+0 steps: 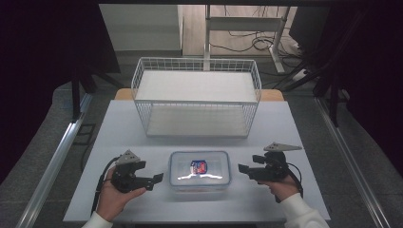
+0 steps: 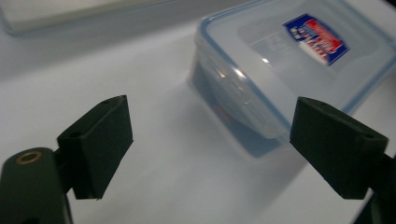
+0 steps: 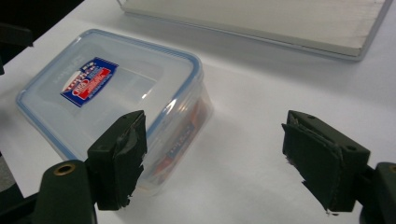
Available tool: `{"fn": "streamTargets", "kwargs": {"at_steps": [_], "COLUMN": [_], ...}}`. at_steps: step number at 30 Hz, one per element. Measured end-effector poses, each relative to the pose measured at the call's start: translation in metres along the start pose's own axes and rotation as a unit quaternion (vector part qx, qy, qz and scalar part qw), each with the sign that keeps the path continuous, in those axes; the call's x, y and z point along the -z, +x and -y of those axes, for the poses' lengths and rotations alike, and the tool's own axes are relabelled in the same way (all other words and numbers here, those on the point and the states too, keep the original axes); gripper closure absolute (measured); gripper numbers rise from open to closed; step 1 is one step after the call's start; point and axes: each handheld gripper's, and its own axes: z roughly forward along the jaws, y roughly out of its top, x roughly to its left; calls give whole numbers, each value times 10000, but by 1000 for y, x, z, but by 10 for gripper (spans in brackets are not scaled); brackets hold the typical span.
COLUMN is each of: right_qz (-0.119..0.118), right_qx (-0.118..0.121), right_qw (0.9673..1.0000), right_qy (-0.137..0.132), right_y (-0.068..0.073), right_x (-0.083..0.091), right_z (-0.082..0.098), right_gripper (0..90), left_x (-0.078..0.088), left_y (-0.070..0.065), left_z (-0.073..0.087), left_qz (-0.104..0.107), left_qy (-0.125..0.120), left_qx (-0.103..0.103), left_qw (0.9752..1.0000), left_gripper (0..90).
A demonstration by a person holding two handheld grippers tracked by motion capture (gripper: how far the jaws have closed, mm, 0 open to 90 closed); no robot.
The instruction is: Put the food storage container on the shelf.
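The left gripper (image 1: 157, 179), jaws spread and holding nothing, rests at 9 o'clock of the clear lidded container (image 1: 200, 170) on the white table (image 1: 123, 126). The right gripper (image 1: 243, 169), also spread and empty, sits at 3 o'clock of it. A white wire basket (image 1: 196, 97) stands at 12 o'clock

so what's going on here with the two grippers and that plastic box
A person sits at a white table with a gripper in each hand. A clear plastic box with a blue-edged lid and a red and blue label lies between them, near the front edge. The left gripper and the right gripper both point inward at the box with jaws open, and neither touches it. Behind the box stands a white wire basket. Nothing is being held yet.
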Motion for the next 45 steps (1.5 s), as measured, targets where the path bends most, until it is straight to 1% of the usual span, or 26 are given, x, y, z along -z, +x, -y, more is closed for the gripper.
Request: {"fn": "streamTargets", "kwargs": {"at_steps": [3, 4, 5, 6, 8, 11, 12, 15, 17, 18, 19, 21, 22, 23, 24, 26, 27, 29, 31, 33, 34, 35, 37, 41, 42, 45], "right_qz": [1, 2, 2, 5, 9, 1, 0, -37, -78, -106, -143, -280, -358, -397, -408, -416, -421, -428, -436, -505, -596, -723, -886, -1161, -1229, -1330], "right_qx": [61, 90, 116, 139, 198, 227, 229, 230, 238, 237, 219, 118, 68, 44, 29, 23, 40, 80, 65, 25, -41, -144, -375, -816, -887, -1024], "right_qw": [10000, 10000, 9999, 9999, 9997, 9997, 9997, 9996, 9996, 9996, 9996, 9995, 9993, 9992, 9991, 9990, 9989, 9988, 9987, 9983, 9978, 9968, 9948, 9887, 9871, 9838], "right_qy": [25, 40, 70, 83, 112, 130, 132, 143, 135, 130, 117, 87, 86, 103, 118, 166, 182, 215, 244, 278, 280, 301, 340, 482, 516, 624], "right_y": [3, 4, 5, 5, 7, 9, 9, 10, 10, 10, 10, 11, 11, 11, 11, 12, 13, 13, 14, 13, 14, 13, 12, 4, 3, 2], "right_x": [-1, -2, -3, -4, -6, -7, -7, -7, -7, -8, -8, -11, -12, -14, -16, -19, -20, -21, -23, -26, -29, -33, -41, -58, -62, -69], "right_z": [-1, -1, -1, -1, -1, -1, -1, -1, -1, -1, -1, -1, -2, -2, -2, -2, -2, -1, -1, -1, -1, -1, -2, -3, -2, -1], "right_gripper": [218, 217, 217, 217, 217, 217, 217, 216, 205, 198, 187, 170, 164, 159, 158, 159, 159, 158, 155, 151, 144, 137, 130, 104, 101, 97], "left_x": [-6, -8, -9, -12, -16, -26, -30, -40, -44, -48, -51, -54, -56, -58, -60, -65, -66, -70, -73, -75, -76, -76, -76, -75, -75, -75], "left_y": [5, 6, 8, 10, 10, 10, 11, 13, 15, 18, 20, 21, 22, 23, 23, 24, 24, 24, 24, 24, 23, 23, 22, 23, 23, 22], "left_z": [-3, -5, -6, -8, -11, -12, -12, -13, -14, -14, -14, -14, -14, -14, -14, -13, -13, -12, -11, -11, -11, -11, -10, -10, -10, -10], "left_qz": [247, 398, 556, 825, 1046, 1082, 1126, 1195, 1156, 1182, 1267, 1338, 1364, 1402, 1423, 1492, 1542, 1691, 1801, 1896, 1939, 1961, 1984, 1993, 1993, 1994], "left_qy": [20, 13, 7, -16, -38, 87, 132, 215, 237, 237, 246, 240, 274, 283, 303, 356, 386, 414, 442, 458, 467, 472, 484, 506, 510, 508], "left_qx": [285, 469, 632, 874, 1033, 1023, 1050, 1045, 989, 1008, 1074, 1123, 1118, 1145, 1150, 1193, 1213, 1278, 1362, 1400, 1410, 1411, 1412, 1410, 1416, 1418], "left_qw": [9993, 9981, 9965, 9928, 9891, 9888, 9880, 9871, 9881, 9876, 9858, 9843, 9839, 9831, 9827, 9809, 9798, 9764, 9732, 9708, 9697, 9692, 9687, 9684, 9683, 9683], "left_gripper": [117, 113, 110, 107, 101, 103, 103, 104, 110, 113, 113, 115, 118, 119, 119, 120, 120, 117, 116, 124, 133, 140, 152, 158, 159, 163]}}
